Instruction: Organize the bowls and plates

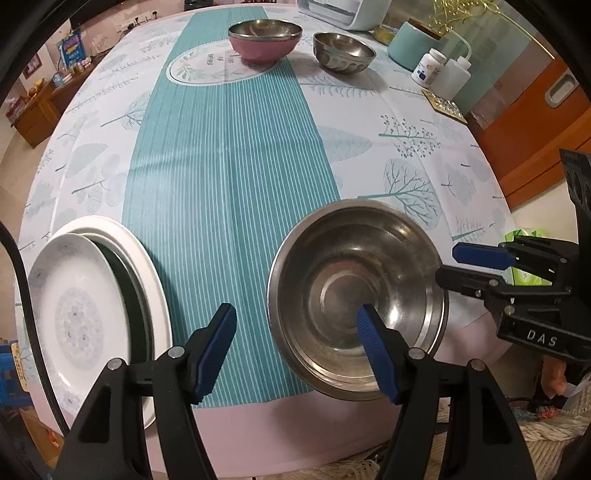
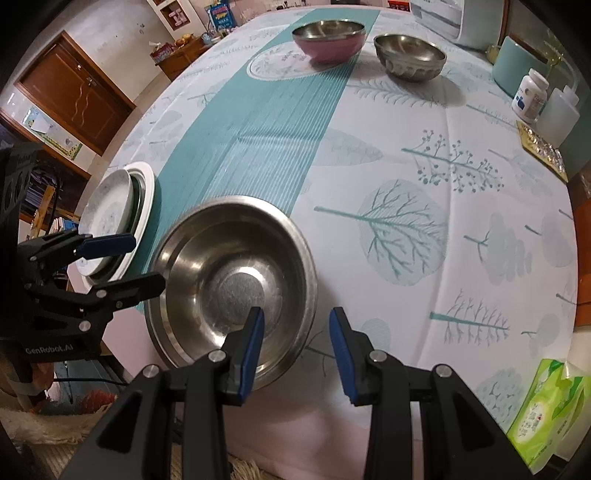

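Observation:
A large steel bowl (image 1: pixel 354 295) (image 2: pixel 232 284) sits at the near table edge. My left gripper (image 1: pixel 299 350) is open, its right finger over the bowl's inside, its left finger over the teal runner. My right gripper (image 2: pixel 297 350) is open, its left finger over the bowl's near rim, its right finger outside; it also shows in the left wrist view (image 1: pixel 461 266). A stack of white plates (image 1: pixel 96 314) (image 2: pixel 114 218) lies at the near left. A pink bowl with steel lining (image 1: pixel 264 38) (image 2: pixel 328 35) and a small steel bowl (image 1: pixel 343 51) (image 2: pixel 410 55) stand far back.
A pill bottle (image 1: pixel 428 68) (image 2: pixel 528 94), a white squeeze bottle (image 1: pixel 452 77), a teal canister (image 1: pixel 412 46) and a blister pack (image 1: pixel 445 105) line the right edge. A green tissue pack (image 2: pixel 550 410) lies near right. A white appliance (image 1: pixel 343 13) stands at the back.

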Motion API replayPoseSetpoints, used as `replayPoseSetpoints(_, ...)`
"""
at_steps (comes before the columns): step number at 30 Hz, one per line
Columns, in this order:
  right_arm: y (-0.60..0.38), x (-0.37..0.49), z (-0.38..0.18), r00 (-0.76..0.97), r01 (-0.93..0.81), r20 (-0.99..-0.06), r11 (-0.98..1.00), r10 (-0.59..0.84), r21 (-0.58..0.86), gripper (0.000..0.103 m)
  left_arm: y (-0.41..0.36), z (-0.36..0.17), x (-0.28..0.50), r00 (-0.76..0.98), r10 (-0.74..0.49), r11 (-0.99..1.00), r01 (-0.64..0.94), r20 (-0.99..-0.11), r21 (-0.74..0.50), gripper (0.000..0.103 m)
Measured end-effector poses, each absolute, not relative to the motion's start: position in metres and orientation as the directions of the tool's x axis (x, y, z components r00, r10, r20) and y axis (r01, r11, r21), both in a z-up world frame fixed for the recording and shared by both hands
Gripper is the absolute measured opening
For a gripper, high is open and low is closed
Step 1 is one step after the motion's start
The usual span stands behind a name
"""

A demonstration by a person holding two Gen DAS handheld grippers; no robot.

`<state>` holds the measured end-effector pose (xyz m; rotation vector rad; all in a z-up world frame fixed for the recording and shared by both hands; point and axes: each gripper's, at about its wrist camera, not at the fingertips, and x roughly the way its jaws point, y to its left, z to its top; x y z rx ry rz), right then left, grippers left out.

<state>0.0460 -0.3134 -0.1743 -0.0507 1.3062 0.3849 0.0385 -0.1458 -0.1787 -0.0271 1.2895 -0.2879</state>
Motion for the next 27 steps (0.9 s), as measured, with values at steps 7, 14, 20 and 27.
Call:
replayPoseSetpoints(7,-0.326,0.06,-0.141,0.273,-0.322,-0.921,0.928,0.279,0.186,0.037,-0.143,-0.136,0.047,0.323,-0.212,0.97,0.181,-0.922,-0.16,0.067)
replayPoseSetpoints(14,-0.337,0.085,-0.081,0.377,-0.373,-0.869,0.911,0.321,0.175,0.037,-0.139,-0.051,0.072,0.455,-0.123,0.975,0.219,-0.882,-0.023,0.077)
replayPoseSetpoints(20,-0.338,0.115,-0.005,0.514,-0.398,-0.789,0.908,0.337,0.129,0.037,-0.126,0.025,0.105,0.541,-0.127,0.974,0.226,-0.831,-0.002,0.082)
replayPoseSetpoints(27,-0.335,0.143,0.062,0.679,-0.363,-0.674,0.931,0.292,0.039,0.067,-0.115,0.071,0.156,0.602,-0.138,0.976,0.216,-0.786,-0.006,0.086)
